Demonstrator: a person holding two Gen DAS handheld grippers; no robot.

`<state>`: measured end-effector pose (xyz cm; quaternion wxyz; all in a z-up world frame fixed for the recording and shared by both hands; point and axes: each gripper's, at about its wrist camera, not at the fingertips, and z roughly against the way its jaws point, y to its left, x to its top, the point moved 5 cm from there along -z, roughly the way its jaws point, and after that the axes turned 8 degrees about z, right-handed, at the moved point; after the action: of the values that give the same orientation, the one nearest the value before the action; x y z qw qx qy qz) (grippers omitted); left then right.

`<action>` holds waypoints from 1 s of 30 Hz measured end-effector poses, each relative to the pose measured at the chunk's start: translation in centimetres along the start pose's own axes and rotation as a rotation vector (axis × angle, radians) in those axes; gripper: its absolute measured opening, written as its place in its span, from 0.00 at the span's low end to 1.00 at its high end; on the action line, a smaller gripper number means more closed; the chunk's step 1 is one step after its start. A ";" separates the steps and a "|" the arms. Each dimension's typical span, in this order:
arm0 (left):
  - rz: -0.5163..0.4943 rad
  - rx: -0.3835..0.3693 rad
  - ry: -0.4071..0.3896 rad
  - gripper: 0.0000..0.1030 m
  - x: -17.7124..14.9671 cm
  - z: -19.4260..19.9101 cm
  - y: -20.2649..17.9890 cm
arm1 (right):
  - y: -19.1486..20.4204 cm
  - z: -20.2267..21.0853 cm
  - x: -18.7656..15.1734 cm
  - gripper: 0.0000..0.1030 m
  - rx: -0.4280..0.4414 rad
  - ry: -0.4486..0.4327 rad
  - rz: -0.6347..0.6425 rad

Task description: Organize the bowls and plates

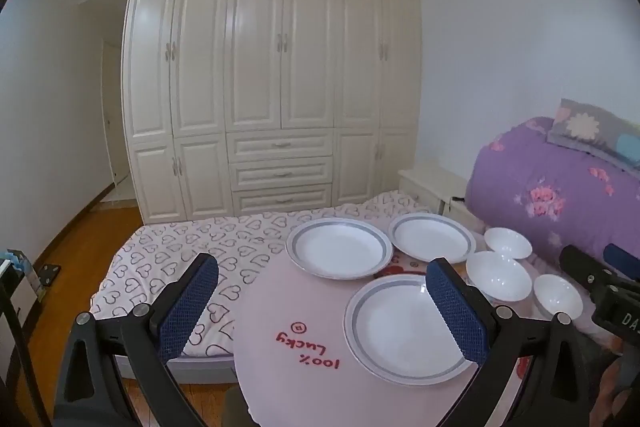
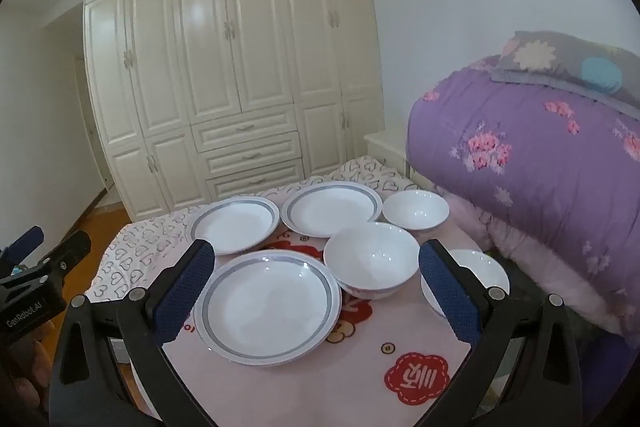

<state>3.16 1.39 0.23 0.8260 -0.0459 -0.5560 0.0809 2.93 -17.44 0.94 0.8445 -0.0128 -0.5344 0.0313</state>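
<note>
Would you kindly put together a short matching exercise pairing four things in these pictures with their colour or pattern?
Things:
1. nearest plate
2. middle bowl
3. rolled quilt
4. wardrobe

Descriptions:
A. cream, panelled doors
B. purple with pink flowers
C. white with a grey ring near the rim
D. white inside, no grey ring

Pairs: 1-C, 2-D, 3-B, 4-A

Black tool (image 2: 316, 291) arms, blue textured pads (image 2: 182, 297) (silver screws).
</note>
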 end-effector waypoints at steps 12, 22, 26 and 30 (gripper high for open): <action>-0.001 -0.009 -0.014 0.99 -0.1 0.1 0.1 | 0.6 0.3 1.1 1.00 -0.016 -0.030 0.020; 0.001 -0.017 0.005 0.99 -0.1 -1.1 0.2 | 0.9 -0.3 1.3 1.00 -0.005 -0.018 0.035; 0.015 -0.023 0.013 0.99 -0.3 -1.6 0.5 | 1.1 -0.4 1.5 1.00 -0.005 -0.023 0.042; 0.021 -0.019 0.023 0.99 -0.5 -2.2 0.8 | 1.1 -0.5 1.6 1.00 -0.007 -0.023 0.042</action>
<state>4.97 2.14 -1.20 0.8309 -0.0605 -0.5467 0.0836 4.00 -16.25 2.08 0.8374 -0.0266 -0.5439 0.0475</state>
